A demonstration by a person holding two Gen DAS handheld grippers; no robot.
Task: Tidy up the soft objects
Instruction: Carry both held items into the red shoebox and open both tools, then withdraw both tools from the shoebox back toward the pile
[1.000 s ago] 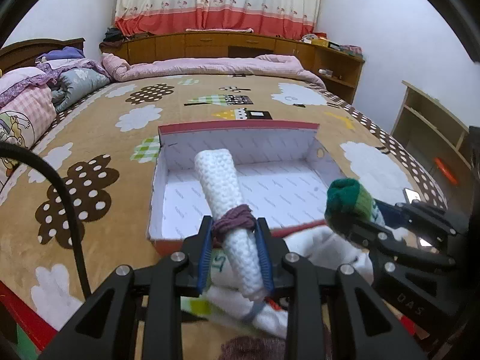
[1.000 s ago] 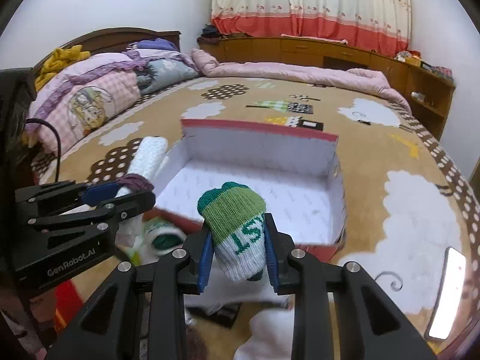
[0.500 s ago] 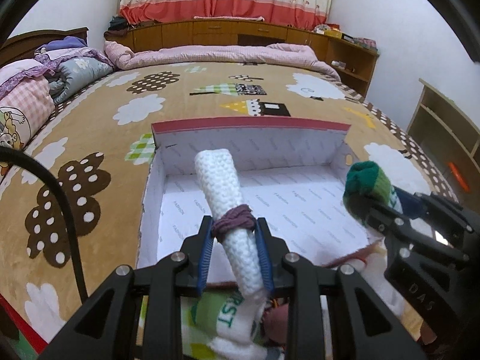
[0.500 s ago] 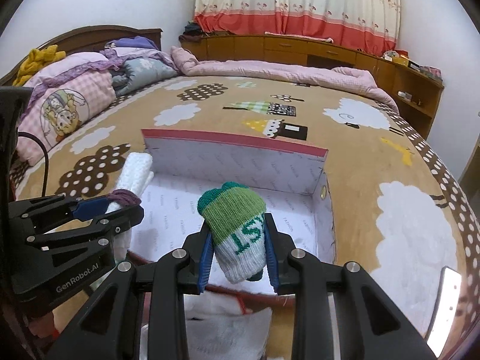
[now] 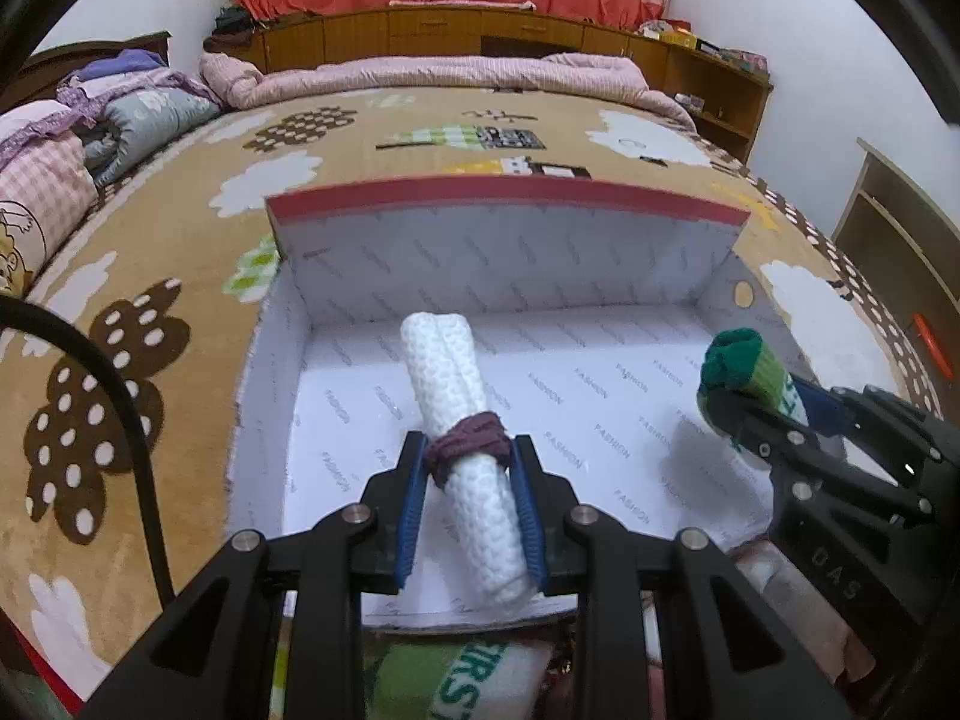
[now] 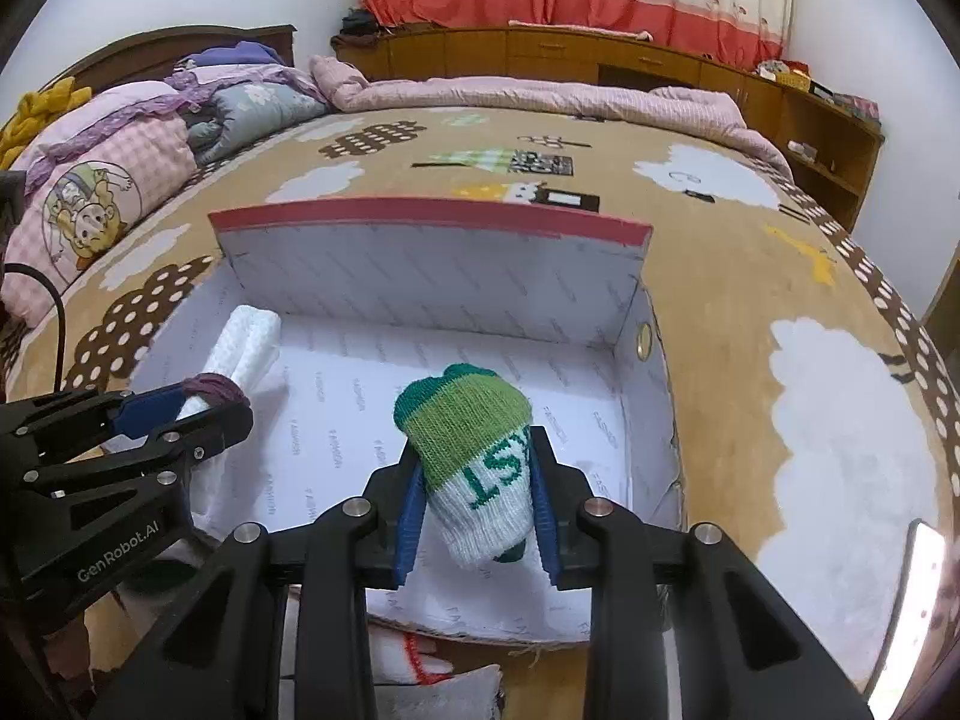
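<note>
My left gripper [image 5: 469,501] is clamped on the white knitted roll [image 5: 462,438], its blue pads pressing just below the maroon band [image 5: 468,450]; the roll hangs over the left part of the open box [image 5: 504,204]. My right gripper [image 6: 477,501] is closed around the green-and-white sock bundle [image 6: 474,456], above the middle of the box floor. More socks [image 5: 456,681] lie just outside the box's near wall.

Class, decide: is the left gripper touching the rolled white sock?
Touching. The left wrist view shows the left gripper with both fingers pressed against the rolled white sock at its purple band.
</note>
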